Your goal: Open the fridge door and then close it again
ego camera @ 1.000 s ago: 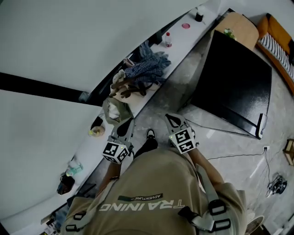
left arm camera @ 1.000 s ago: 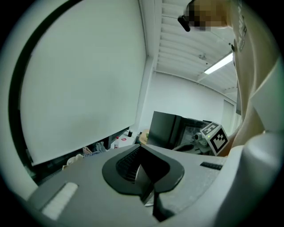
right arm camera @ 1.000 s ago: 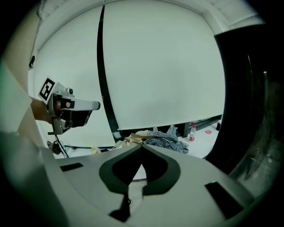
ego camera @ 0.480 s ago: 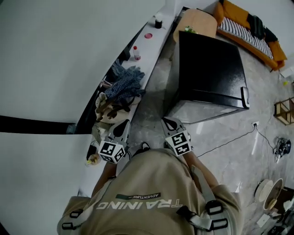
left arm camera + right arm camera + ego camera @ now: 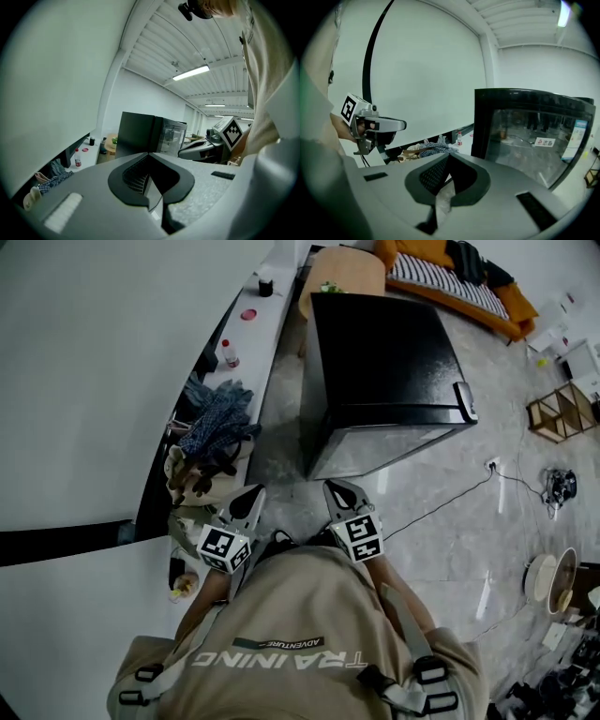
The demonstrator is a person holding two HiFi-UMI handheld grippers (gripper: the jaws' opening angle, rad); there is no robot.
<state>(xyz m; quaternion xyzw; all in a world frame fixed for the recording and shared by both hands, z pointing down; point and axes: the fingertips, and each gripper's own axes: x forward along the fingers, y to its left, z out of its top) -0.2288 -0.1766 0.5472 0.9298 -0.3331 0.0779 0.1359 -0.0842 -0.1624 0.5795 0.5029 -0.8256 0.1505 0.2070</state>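
1. Standing before the tall black fridge w/ glass door [image 5: 380,348], a person in a beige T-shirt [image 5: 291,615] holds both tools low, close to the body.
2. The grey left gripper [image 5: 251,495] has its jaws pressed together, nothing btw them. It points fwd along the long white ledge [image 5: 267,334].
3. The grey right gripper [image 5: 339,489] is the same: jaws together, empty, tip aimed at the fridge but apart from it.
4. The fridge stands upright on the grey marble floor [image 5: 450,512], just beside the ledge; its door is closed.
5. On the ledge lie a blue checked cloth [image 5: 220,418] and a small clear bottle w/ red cap [image 5: 228,354].
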